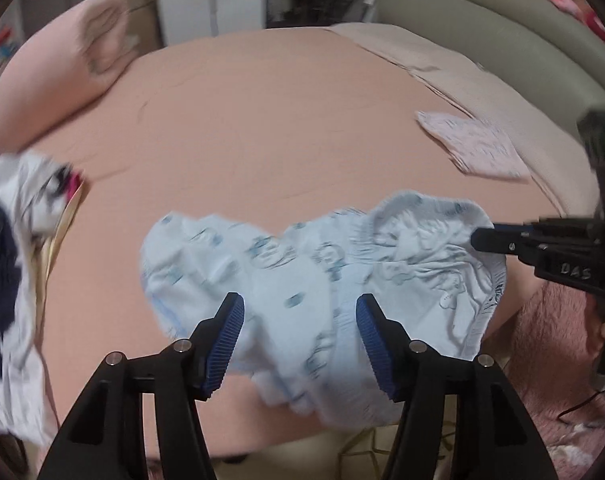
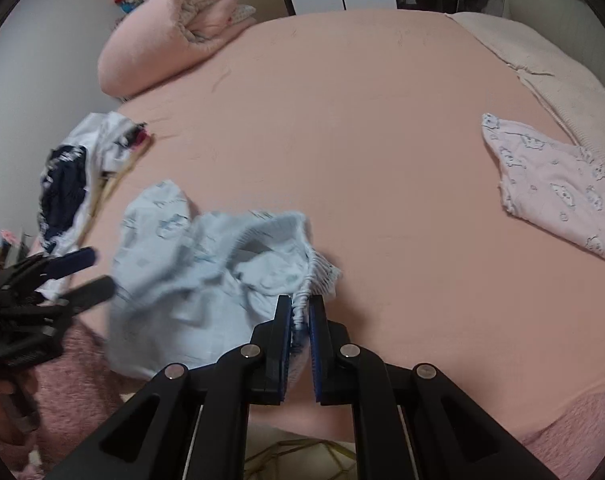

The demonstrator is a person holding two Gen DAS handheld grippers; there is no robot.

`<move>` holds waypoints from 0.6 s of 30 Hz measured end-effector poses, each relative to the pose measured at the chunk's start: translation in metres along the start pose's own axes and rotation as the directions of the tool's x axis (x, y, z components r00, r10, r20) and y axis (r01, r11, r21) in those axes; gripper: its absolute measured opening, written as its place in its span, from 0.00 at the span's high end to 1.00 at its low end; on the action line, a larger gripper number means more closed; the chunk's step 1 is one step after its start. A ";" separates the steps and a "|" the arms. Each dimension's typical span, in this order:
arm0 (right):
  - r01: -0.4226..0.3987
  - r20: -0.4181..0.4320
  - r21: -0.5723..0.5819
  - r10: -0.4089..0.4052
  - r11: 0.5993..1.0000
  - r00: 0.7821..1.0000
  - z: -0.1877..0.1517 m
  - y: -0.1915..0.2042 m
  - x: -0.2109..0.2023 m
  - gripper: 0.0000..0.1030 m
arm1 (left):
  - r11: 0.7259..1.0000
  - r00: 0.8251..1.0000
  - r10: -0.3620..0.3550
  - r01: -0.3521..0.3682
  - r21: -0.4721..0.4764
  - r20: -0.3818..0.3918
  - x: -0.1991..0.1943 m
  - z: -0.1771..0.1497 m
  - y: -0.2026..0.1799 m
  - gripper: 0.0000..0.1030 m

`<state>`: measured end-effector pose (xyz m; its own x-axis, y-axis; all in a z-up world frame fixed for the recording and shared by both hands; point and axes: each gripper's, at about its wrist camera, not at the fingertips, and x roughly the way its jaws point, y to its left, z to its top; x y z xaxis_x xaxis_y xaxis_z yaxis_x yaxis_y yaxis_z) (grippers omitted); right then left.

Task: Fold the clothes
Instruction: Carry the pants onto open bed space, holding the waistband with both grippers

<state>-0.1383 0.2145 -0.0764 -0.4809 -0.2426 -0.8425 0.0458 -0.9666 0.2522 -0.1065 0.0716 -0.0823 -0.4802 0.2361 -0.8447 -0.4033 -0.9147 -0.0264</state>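
The crumpled light-blue printed cotton garment [image 1: 302, 280] lies at the near edge of the bed [image 1: 262, 128], which is covered with a plain salmon-pink sheet. Part of the garment hangs over that edge.

Right tool [image 2: 301, 316]: its two blue-padded fingers are pressed together on the gathered elastic waistband at the garment's right end. The fabric bunches between the pads, and the rest of the garment spreads away to the left of the tool. In the left wrist view the same tool [image 1: 478, 240] enters from the right, with its tip on the ruffled hem.

Left tool [image 1: 300, 320]: its fingers stand wide apart with nothing between them. The garment's middle lies beyond and below the gap; whether the pads touch the cloth cannot be told. In the right wrist view this tool [image 2: 90, 272] sits at the garment's left end, blurred.

Other items: a folded pale-pink printed garment [image 2: 554, 188] lies flat on the bed, well apart to the right. A heap of white and navy clothes [image 2: 74, 172] lies at the left edge. A rolled pink quilt [image 2: 170, 24] rests at the far left corner.
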 end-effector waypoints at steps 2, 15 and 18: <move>0.004 0.010 -0.033 -0.004 0.999 1.000 -0.008 -0.001 -0.003 0.93 | 0.998 0.999 -0.022 0.023 0.052 -0.029 0.018 0.003 -0.010 0.46; 0.049 -0.093 -0.032 -0.051 0.998 0.994 -0.018 -0.007 0.031 0.93 | 0.994 0.996 0.088 -0.087 -0.060 0.017 0.029 0.021 0.015 0.88; 0.011 -0.214 -0.018 -0.015 1.000 0.977 -0.030 -0.004 0.059 0.92 | 0.988 0.989 0.128 -0.121 -0.100 0.068 0.006 0.022 0.025 0.88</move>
<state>-0.1409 0.2019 -0.1413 -0.2834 -0.2405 -0.9284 0.0558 -0.9705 0.2344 -0.1366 0.0571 -0.0763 -0.5799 0.1386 -0.8028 -0.2623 -0.9647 0.0229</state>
